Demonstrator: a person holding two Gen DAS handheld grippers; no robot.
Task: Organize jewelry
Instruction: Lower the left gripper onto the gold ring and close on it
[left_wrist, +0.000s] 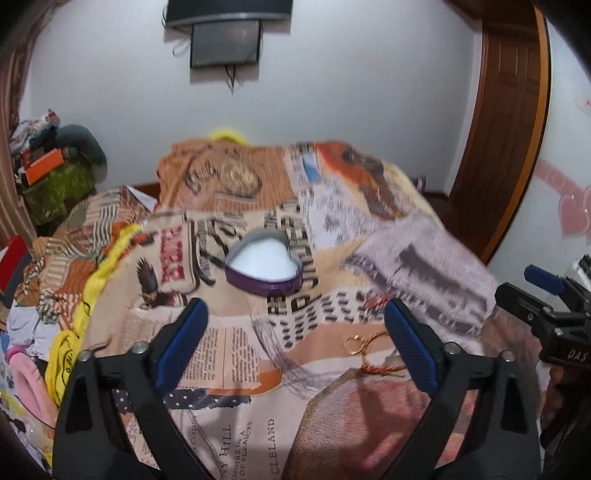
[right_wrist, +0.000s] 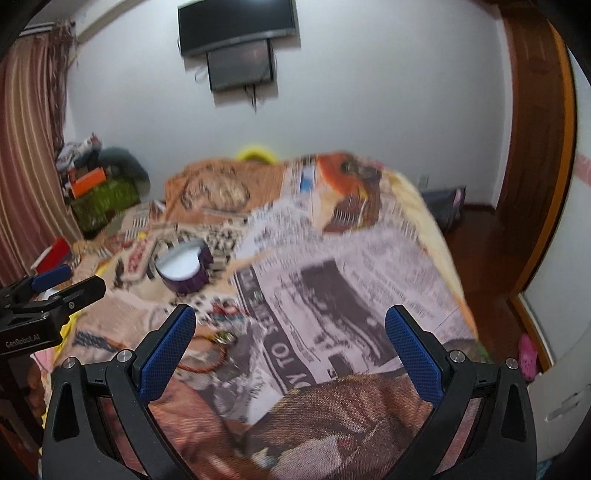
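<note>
A purple heart-shaped box (left_wrist: 264, 264) with white lining stands open on the printed bedspread (left_wrist: 236, 354); it also shows in the right wrist view (right_wrist: 183, 268). A gold ring (left_wrist: 354, 344) and a red-orange cord bracelet (left_wrist: 382, 368) lie on the cloth just inside my left gripper's right finger. In the right wrist view the cord bracelet (right_wrist: 207, 360) and a small gold piece (right_wrist: 224, 336) lie beside the left finger, blurred. My left gripper (left_wrist: 295, 343) is open and empty, short of the box. My right gripper (right_wrist: 290, 350) is open and empty above the bedspread.
A bed covered by the newspaper-print cloth (right_wrist: 332, 280) fills the scene. Cluttered boxes (left_wrist: 55, 177) stand at the far left, a wall TV (right_wrist: 236, 26) above, a wooden door (left_wrist: 506, 122) on the right. The right gripper's body (left_wrist: 546, 321) shows at the edge of the left view.
</note>
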